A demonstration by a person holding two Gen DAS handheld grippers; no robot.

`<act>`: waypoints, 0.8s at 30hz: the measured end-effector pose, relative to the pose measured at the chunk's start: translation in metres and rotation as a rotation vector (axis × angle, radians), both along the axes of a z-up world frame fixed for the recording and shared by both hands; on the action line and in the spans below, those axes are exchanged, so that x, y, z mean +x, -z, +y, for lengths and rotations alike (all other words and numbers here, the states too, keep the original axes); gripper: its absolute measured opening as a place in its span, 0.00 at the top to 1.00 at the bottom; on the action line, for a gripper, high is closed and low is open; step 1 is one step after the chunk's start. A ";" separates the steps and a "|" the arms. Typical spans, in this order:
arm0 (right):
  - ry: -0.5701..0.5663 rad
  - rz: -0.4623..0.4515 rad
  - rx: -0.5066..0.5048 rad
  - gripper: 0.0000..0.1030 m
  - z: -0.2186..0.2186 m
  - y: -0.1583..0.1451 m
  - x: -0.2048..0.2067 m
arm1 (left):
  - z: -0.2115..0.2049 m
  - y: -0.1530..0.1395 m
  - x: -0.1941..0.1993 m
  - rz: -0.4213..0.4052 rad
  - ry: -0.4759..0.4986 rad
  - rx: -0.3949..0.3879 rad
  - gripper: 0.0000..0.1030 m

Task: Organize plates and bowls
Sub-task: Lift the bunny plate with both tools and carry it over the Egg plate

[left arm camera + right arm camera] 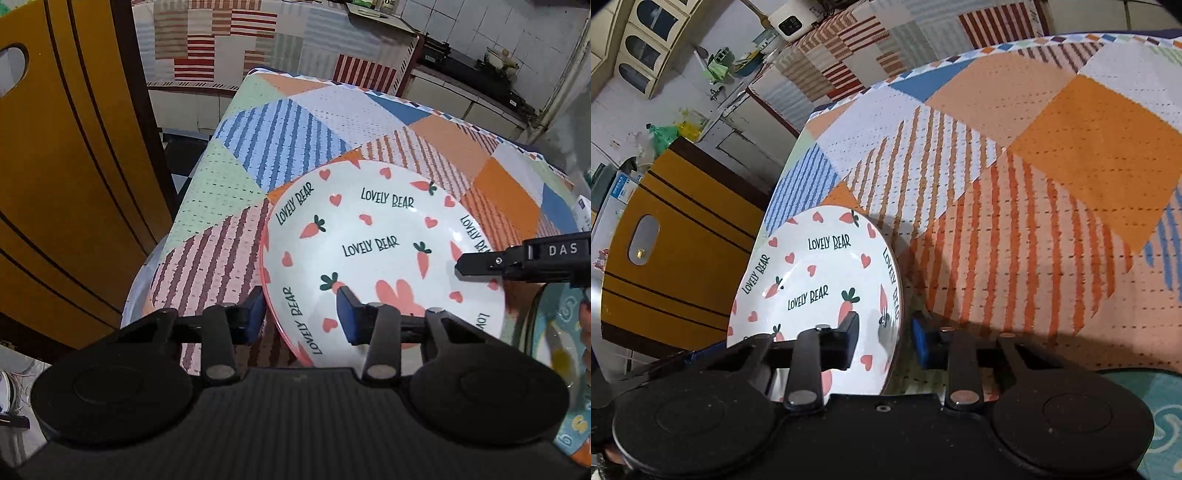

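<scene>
One plate (373, 254), white with carrots, hearts and "LOVELY BEAR" lettering, is in hand at this step; it is judged to be mid-handling between the two grippers, either being lifted or being set down, which cannot be told. In the left wrist view the plate fills the 3 o'clock half of the frame, above the patchwork tablecloth (236, 173), and appears tilted. The left gripper (301, 314) is set astride the plate's near rim at 6 o'clock, one blue pad (255, 314) outside the rim and the other over the plate's face; the jaws are fairly narrow but real pad contact is not shown, so a firm hold cannot be confirmed. The right gripper (884, 341) straddles the opposite rim at 6 o'clock in its own view, one finger over the face, the other outside over the cloth, a gap seen at each side, so it is read as open. Its finger is also seen entering the left view from 3 o'clock. Next move, as judged: one gripper must be closed firmly on the rim before the plate is carried to a stack; slip on the glazed rim is the risk. Count: plates fully seen, one; a second patterned dish (565, 354) is partly seen at 4 o'clock, type unclear; bowls, none clearly seen; grippers, two; a yellow door (66, 177) at 9 o'clock, one.
</scene>
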State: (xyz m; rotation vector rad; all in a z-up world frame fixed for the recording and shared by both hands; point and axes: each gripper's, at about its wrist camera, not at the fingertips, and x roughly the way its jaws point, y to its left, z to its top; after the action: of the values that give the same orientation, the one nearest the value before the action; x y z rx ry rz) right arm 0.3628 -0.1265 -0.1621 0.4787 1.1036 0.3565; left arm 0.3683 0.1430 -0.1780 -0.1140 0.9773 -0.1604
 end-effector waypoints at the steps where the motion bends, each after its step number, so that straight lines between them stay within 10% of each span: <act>1: -0.001 -0.001 -0.006 0.78 0.001 0.002 0.001 | 0.000 0.003 0.001 0.008 -0.002 -0.004 0.66; 24: -0.169 -0.177 -0.087 0.81 0.000 -0.033 -0.037 | -0.006 -0.044 -0.019 0.009 0.044 -0.014 0.72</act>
State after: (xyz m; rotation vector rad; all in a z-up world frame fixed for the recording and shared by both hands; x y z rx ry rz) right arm 0.3258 -0.1263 -0.1290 0.2716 0.9851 0.4870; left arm 0.3496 0.1372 -0.1343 -0.1064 0.9886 -0.2068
